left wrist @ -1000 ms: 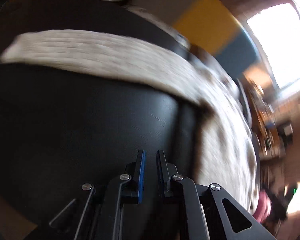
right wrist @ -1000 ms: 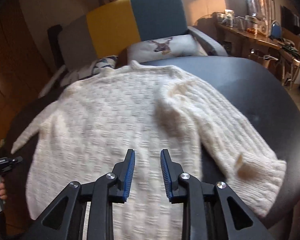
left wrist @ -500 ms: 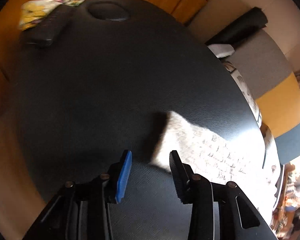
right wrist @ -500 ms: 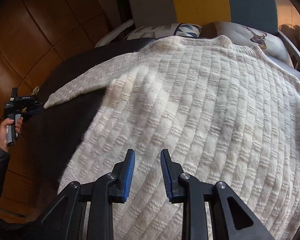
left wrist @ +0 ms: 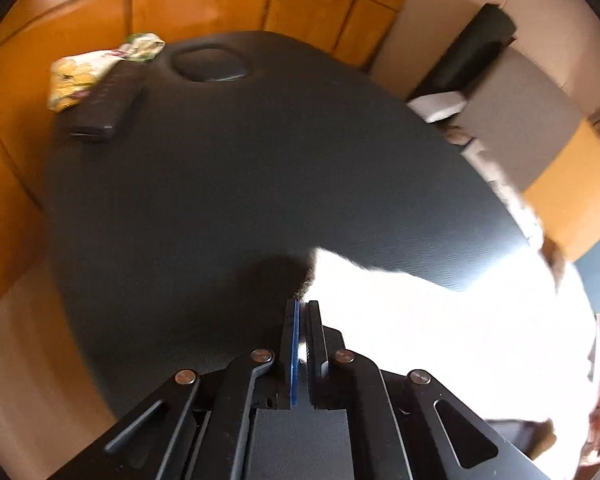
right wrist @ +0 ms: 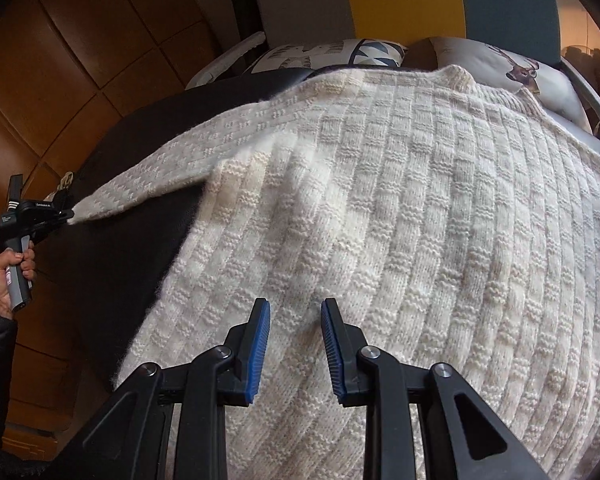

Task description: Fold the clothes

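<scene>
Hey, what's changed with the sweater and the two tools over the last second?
The left tool swung out to the sleeve cuff, was open around it half a second ago, and has now shut on it. The right tool panned left across the sweater and stayed open above the knit. The sweater stays spread flat on the black table, and the remote has not moved.

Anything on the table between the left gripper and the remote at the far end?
Nothing. In the left wrist view, only bare black table lies between the left gripper, shut on the sweater sleeve, and the remote.
</scene>
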A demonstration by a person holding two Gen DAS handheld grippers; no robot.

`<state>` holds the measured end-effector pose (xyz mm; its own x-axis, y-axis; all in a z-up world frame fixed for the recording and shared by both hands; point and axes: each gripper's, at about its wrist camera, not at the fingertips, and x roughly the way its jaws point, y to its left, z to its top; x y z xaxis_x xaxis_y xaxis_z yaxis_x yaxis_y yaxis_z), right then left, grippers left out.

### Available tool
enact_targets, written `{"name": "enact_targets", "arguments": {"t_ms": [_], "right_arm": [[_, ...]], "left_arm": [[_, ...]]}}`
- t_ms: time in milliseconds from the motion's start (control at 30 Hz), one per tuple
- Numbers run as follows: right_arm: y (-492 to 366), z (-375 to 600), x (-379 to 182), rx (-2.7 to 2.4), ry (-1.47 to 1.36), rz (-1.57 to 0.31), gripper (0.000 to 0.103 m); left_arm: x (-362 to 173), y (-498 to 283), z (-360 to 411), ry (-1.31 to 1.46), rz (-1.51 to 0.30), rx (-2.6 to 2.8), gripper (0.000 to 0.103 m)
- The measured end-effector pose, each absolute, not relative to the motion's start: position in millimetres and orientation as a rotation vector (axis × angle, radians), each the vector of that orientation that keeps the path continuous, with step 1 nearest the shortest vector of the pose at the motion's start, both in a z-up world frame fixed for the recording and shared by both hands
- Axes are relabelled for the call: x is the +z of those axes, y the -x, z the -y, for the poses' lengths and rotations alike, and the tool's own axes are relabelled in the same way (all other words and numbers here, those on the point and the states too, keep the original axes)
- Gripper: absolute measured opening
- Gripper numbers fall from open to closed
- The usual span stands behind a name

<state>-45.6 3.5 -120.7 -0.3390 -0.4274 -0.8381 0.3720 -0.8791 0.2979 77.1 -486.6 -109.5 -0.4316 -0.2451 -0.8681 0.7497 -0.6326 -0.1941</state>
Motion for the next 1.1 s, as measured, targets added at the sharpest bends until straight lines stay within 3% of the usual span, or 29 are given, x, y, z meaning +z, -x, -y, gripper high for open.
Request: {"name": "enact_targets", "arguments": {"t_ms": [233,400,667,867,1000,1100], "right_arm": [[49.4,-11.7,-134.0,-2.211,-1.432,0.092,0.026],[51.3,-20.2,-130.7,-2.184,-1.433,0.135,0.026],[60.8,-31.3,-104.1,-2.253,-1.322,0.142,0.026],[93.3,-51.3,-116.4,-2.359,-1.402,0.089,0.026],[94.3,-48.8,-132.6,-2.313,-1.436,0.07,0.027],[78.6,-37.5,-135.3,-2.324,-1.362,-0.14,0.029]], "left_arm": [[-120.8,-63.0,493.7,-1.169,-0.669,-1.99,0.004],[-92.8,-63.7,486.5,-1.103,-0.583,-1.928,0.007],[-47.9,-36.9,381.8,-1.093,-0.649,-2.356,0.012],[-51.9,41.2,251.3,-1.296,-0.455,-2.72,0.012],[-68.4,109.2,184.9,-1.421,-0.185,-2.823,0.012],[-104.8,136.1,161.7,-1.573,0.085,-2.733,0.012]]}}
